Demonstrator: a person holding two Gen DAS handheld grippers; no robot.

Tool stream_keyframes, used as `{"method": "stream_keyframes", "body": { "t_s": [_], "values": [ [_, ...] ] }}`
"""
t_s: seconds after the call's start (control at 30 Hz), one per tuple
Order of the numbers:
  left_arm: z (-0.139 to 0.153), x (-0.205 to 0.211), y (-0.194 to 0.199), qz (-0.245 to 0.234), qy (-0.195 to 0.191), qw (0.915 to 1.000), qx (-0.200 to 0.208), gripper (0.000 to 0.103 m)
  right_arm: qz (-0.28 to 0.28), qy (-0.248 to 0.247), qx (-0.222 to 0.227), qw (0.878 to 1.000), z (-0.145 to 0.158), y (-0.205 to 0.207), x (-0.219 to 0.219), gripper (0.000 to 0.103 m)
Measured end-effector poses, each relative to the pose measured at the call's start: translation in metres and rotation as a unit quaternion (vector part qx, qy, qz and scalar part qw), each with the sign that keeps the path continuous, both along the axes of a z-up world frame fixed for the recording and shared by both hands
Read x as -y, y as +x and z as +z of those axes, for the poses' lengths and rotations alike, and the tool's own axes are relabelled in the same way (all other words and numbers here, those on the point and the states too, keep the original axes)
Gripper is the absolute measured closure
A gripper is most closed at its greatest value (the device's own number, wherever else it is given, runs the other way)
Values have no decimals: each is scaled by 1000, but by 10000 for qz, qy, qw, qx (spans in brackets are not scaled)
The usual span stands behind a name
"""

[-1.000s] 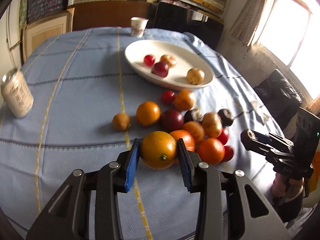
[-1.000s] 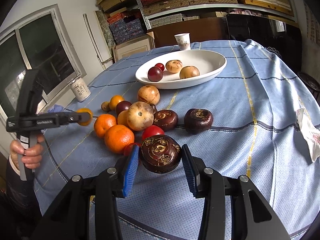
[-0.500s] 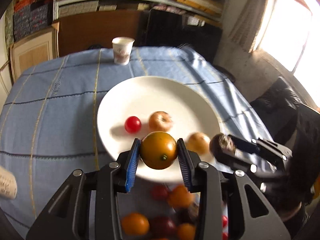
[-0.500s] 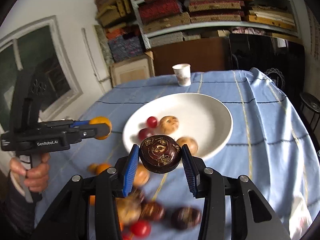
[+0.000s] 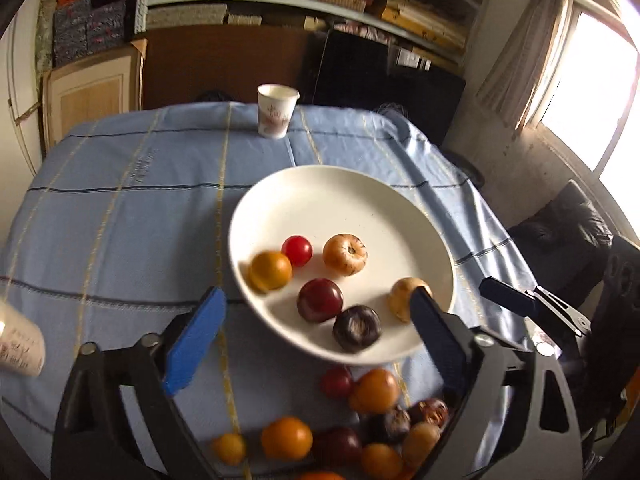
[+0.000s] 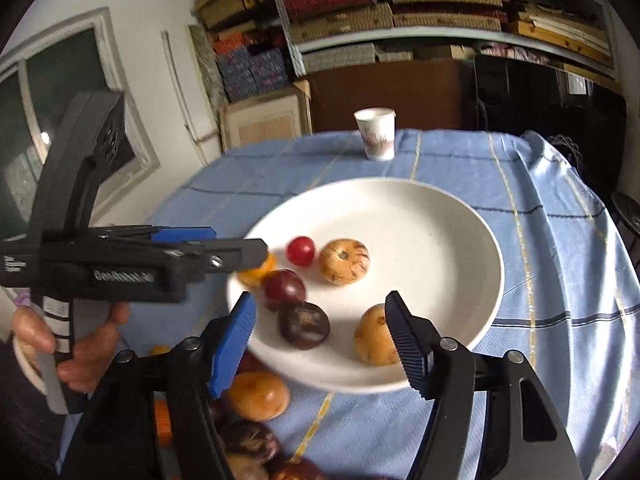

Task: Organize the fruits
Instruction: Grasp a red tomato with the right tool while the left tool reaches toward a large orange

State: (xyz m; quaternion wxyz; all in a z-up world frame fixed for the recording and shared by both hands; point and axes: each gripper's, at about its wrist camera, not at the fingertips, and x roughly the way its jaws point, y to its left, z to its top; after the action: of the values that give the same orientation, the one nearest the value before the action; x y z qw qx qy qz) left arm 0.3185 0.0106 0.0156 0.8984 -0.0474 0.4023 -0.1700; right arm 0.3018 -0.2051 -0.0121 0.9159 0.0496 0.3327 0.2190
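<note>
A white plate [image 5: 360,192] [image 6: 440,220] on the blue tablecloth holds several fruits. An orange fruit [image 5: 270,271] lies at its left side and a dark purple fruit [image 5: 357,328] [image 6: 304,325] near its front rim. My left gripper [image 5: 316,328] is open and empty above the plate's near edge. My right gripper [image 6: 320,336] is open and empty over the plate's front, with the dark fruit below it. The left gripper also shows in the right wrist view [image 6: 224,248], partly hiding the orange fruit [image 6: 260,271].
A pile of loose fruits [image 5: 360,420] [image 6: 256,396] lies on the cloth in front of the plate. A paper cup [image 5: 276,116] [image 6: 376,132] stands at the table's far edge. A can [image 5: 16,344] is at the left. Shelves stand behind.
Both grippers opened over the plate. The orange fruit left my left gripper and the dark purple fruit left my right gripper; both now lie on the plate.
</note>
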Motion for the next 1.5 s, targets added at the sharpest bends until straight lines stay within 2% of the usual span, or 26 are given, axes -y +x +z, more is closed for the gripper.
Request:
{"method": "stream_keyframes", "body": {
  "t_s": [0.1,0.2,0.37,0.5,0.6,0.73,0.83,1.03,1.5],
  "values": [
    [3,-14,-42,108,33,9997,231,6,-122,166,141,9997,7,-28,15,32],
    [-7,-27,-85,216,65,9994,254,6,-286,207,168,9992,-1,-60,30,32],
    [-42,-36,-150,136,146,9998,63,6,-314,311,-148,9989,-23,-109,42,32],
    [-65,-38,-178,93,147,9998,43,6,-35,141,-351,9993,-37,-142,33,33],
    [-74,-38,-186,96,177,9998,39,6,224,-176,-411,9987,-43,-156,18,42],
    [-77,-35,-194,60,258,9994,210,6,471,-276,-477,9974,-47,-160,1,54],
    [-80,-31,-194,-7,347,9992,202,6,516,-346,-606,9962,-53,-155,-6,57],
    [-80,-31,-193,-64,293,9993,208,6,558,-465,-851,9937,-64,-152,-12,64],
    [-80,-34,-191,-30,188,9997,160,6,579,-528,-979,9921,-66,-144,-21,73]
  ]
}}
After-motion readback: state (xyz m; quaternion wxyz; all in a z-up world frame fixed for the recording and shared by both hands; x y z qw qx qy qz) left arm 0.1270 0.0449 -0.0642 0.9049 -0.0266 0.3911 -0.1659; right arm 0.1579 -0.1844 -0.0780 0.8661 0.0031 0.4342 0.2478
